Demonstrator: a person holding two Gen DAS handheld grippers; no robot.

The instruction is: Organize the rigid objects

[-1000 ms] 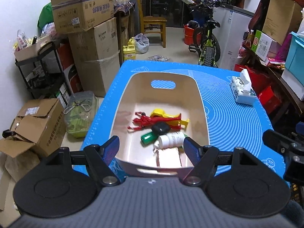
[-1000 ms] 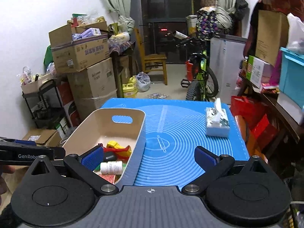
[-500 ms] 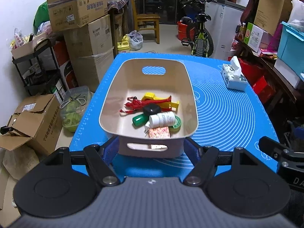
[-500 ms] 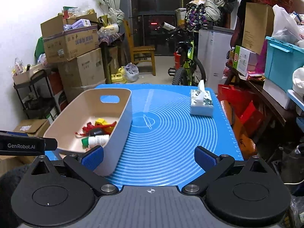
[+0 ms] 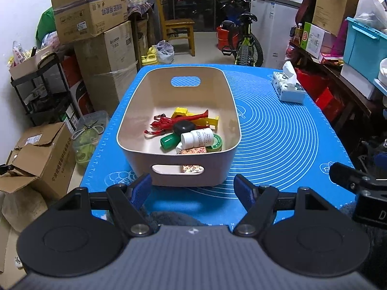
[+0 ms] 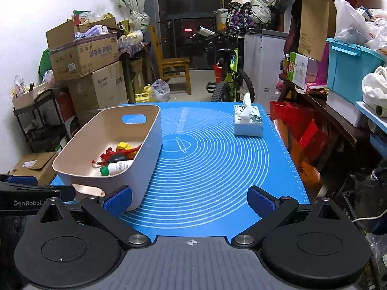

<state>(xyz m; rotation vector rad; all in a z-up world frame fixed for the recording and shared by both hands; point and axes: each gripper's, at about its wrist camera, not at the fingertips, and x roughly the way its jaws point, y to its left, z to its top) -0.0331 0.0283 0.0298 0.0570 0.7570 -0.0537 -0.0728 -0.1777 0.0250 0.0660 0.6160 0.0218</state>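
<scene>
A beige bin with handle cut-outs sits on the left part of the blue mat; it also shows in the right wrist view. Inside lie a white bottle, a green-capped bottle, a black puck, red and yellow plastic pieces, green tape and a patterned block. My left gripper is open and empty, just short of the bin's near wall. My right gripper is open and empty over the mat's near edge.
A tissue box stands at the mat's far right. Cardboard boxes and a black rack line the left. A bicycle and chair stand beyond the table. Shelves with a teal crate run along the right.
Both grippers have pulled back toward the near edge of the table, away from the bin. Both stay open and empty. The bin's contents have not moved.
</scene>
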